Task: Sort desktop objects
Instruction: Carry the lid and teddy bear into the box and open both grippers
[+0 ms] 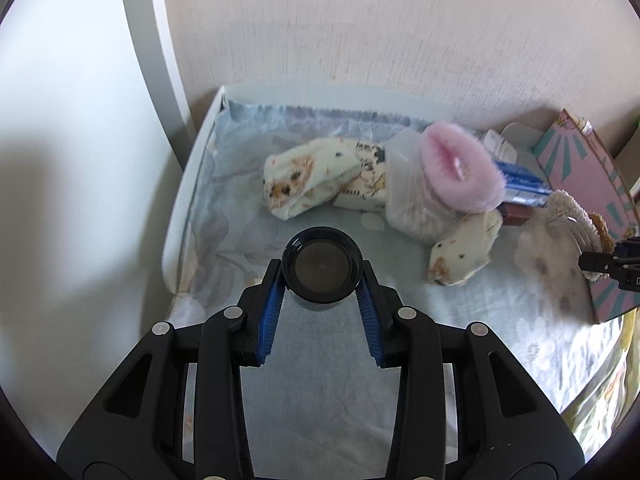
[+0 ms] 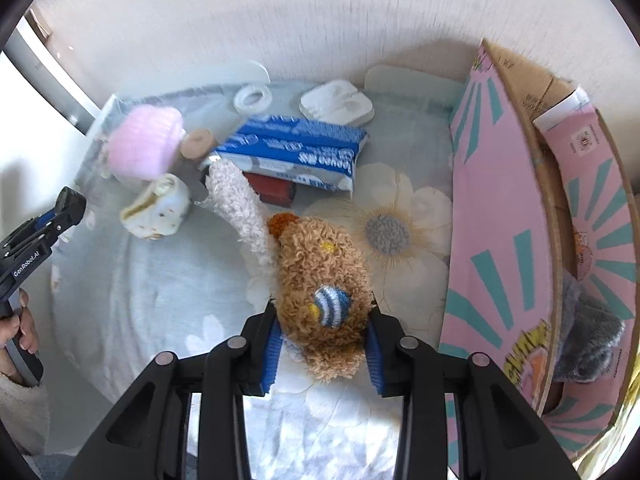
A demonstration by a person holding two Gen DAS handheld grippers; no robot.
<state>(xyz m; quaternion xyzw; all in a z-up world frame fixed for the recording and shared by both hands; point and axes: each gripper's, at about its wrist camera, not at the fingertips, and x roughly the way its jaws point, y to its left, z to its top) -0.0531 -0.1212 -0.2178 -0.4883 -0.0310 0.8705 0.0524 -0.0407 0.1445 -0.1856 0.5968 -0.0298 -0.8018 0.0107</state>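
Gripping a black cylindrical bottle (image 1: 322, 266) by its sides, the left gripper (image 1: 322, 280) has its blue pads (image 1: 272, 308) pressed against the dark body just below the round cap, which faces the camera. The bottle hangs above a pale blue floral cloth (image 1: 320, 360) that covers the desk. Beyond it lie a rolled cream printed fabric (image 1: 316, 178), a pink fluffy item (image 1: 460, 166) sitting on a pale bundle, and a second small cream roll (image 1: 460, 254) — all resting on the cloth near the wall.

The right gripper (image 2: 323, 340) is clamped on a brown curly plush toy (image 2: 320, 280), its pads squeezing the lower part on both sides; a blue-and-white striped ball patch (image 2: 332, 305) shows on the toy's front, and a white fleecy strip (image 2: 240, 204) extends from it up and to the left. Behind the toy sit a blue-and-white tissue pack (image 2: 296, 152) with a dark red object (image 2: 276, 192) tucked against its near edge, and two white plastic pieces (image 2: 336, 102) by the wall. A pink-and-teal cardboard box (image 2: 500, 220) stands open at the right, with something grey and furry (image 2: 592, 328) inside. At the left edge of the right wrist view, a hand (image 2: 20, 328) holds the other gripper's handle.
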